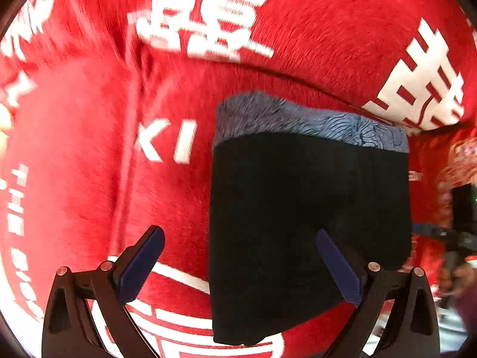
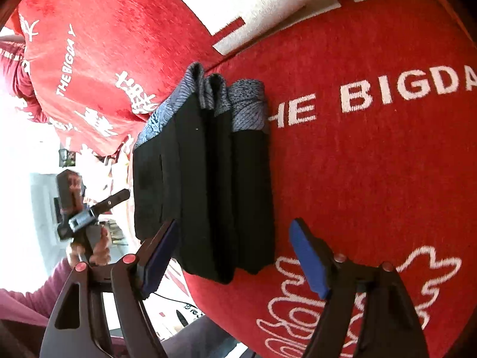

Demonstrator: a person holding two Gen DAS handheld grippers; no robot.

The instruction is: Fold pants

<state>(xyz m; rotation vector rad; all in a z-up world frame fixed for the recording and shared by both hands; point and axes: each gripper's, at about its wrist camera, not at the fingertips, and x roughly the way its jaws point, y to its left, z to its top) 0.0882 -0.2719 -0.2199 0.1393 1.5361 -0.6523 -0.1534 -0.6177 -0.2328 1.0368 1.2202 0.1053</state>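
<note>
A: What is shown from the left wrist?

B: The pants [image 1: 307, 220] are seen folded into a compact dark block with a blue-grey patterned waistband at the far end, laid on a red cover [image 1: 89, 149] printed with white lettering. The left gripper [image 1: 241, 240] is held just above it with the jaws wide apart and nothing between them. The block lies ahead and toward the right jaw, whose pad overlaps the near part of the cloth (touching or hovering cannot be told). The long axis runs away from the camera, roughly in line with the fingers.

A: And from the right wrist?

B: The same pants [image 2: 205, 179] are seen as stacked layers, long axis again pointing away, waistband far. The right gripper [image 2: 235, 238] is also held open and empty, the near end of the bundle lying between its jaws, closer to the left pad. The other gripper [image 2: 92, 208] is visible at the left, gripped in a hand [image 2: 89, 250], beyond the bundle's left edge.

A: Which is nearer?

B: The right one is judged better centred on the bundle's near end. The fold is judged essentially finished, so only a tidy or release may remain.
</note>
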